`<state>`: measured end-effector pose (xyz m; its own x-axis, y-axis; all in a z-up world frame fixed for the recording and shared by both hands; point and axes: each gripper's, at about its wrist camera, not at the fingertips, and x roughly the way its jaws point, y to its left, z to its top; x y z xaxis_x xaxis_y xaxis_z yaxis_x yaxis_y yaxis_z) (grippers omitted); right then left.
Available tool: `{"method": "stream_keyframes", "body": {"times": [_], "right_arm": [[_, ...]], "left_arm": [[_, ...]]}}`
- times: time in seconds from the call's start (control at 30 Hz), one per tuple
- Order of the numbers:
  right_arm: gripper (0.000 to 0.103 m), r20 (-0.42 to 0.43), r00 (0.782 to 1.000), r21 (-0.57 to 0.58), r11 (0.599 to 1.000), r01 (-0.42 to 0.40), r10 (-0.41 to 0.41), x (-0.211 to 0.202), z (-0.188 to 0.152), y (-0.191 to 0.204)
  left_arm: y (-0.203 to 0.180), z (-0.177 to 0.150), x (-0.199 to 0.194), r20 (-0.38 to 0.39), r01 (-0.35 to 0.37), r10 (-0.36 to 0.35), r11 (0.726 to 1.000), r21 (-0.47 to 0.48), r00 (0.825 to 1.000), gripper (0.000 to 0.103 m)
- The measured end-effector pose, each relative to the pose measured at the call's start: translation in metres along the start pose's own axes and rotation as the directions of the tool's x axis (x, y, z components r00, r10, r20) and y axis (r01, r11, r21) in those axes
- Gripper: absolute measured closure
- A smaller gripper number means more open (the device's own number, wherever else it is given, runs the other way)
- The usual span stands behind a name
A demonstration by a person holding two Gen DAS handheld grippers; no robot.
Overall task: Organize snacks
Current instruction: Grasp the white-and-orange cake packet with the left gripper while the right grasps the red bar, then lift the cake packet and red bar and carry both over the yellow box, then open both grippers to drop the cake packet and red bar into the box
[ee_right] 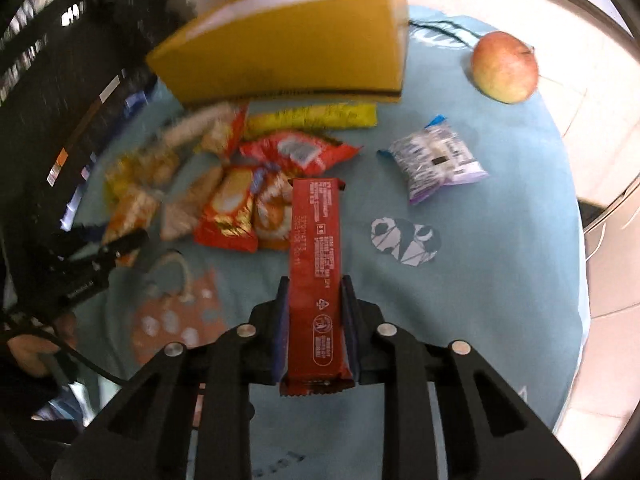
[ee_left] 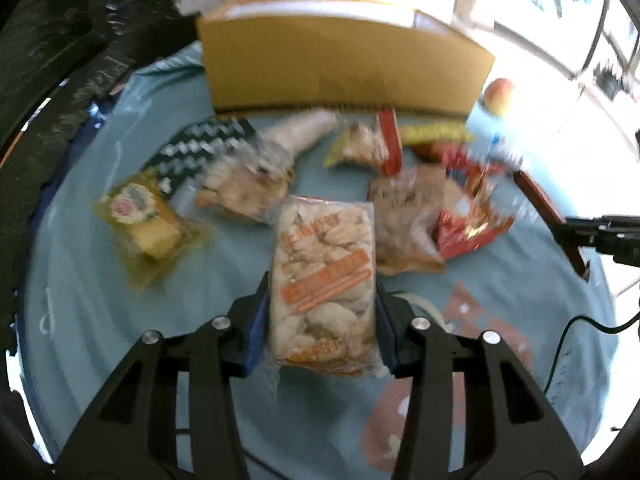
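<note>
**Both grippers holding a snack over the blue surface**

The left gripper (ee_left: pixel 323 300) is pinching a clear bag of pale crackers (ee_left: pixel 324 276) with orange print, its blue-padded fingers (ee_left: pixel 256 320) pressing on either side. The right gripper (ee_right: pixel 314 320) is clamping a long red bar (ee_right: pixel 315 280) by its near end, the bar pointing away toward the pile. Beyond both, a cardboard box (ee_right: pixel 288 52) is standing at the far side of the surface (ee_right: pixel 500 280), and loose packets are lying just in front of it: a yellow stick pack (ee_right: pixel 312 118), red wrappers (ee_right: pixel 300 152), and a white and purple packet (ee_right: pixel 438 158) off to the right. An apple (ee_right: pixel 505 67) is sitting near the box's right corner.
</note>
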<state>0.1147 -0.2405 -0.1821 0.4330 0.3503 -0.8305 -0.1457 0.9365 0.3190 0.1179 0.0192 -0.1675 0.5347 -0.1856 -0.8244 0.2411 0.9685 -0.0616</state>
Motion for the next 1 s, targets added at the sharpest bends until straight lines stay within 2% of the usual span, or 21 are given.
{"method": "stream_keyframes", "body": {"times": [0.2,0.4,0.53,0.7,0.8,1.0], "right_arm": [[0.079,0.109,0.991,0.054,0.995,-0.082,0.076,-0.041,0.008,0.001],[0.079,0.265,0.959,0.003,0.994,-0.109,0.104,-0.088,0.038,0.021],[0.079,0.338,0.936,-0.047,0.995,-0.082,0.093,-0.113,0.061,0.034],[0.079,0.418,0.907,-0.08,0.997,-0.013,0.046,-0.133,0.104,0.042],[0.079,0.451,0.893,-0.088,0.996,0.03,0.013,-0.137,0.131,0.046],[0.079,0.472,0.88,-0.092,0.99,0.105,-0.05,-0.12,0.179,0.053]], "left_arm": [[0.004,0.016,-0.032,0.071,0.017,-0.015,0.999,-0.037,0.997,0.057],[0.001,0.048,-0.058,0.156,0.022,-0.013,0.998,-0.057,0.988,0.057],[0.0,0.084,-0.079,0.234,0.015,-0.002,0.998,-0.054,0.972,0.057],[0.002,0.135,-0.09,0.287,-0.001,0.024,0.997,-0.08,0.958,0.057],[0.003,0.162,-0.089,0.301,-0.017,0.045,0.995,-0.094,0.952,0.057],[0.003,0.216,-0.066,0.301,-0.044,0.068,0.995,-0.084,0.951,0.057]]}}
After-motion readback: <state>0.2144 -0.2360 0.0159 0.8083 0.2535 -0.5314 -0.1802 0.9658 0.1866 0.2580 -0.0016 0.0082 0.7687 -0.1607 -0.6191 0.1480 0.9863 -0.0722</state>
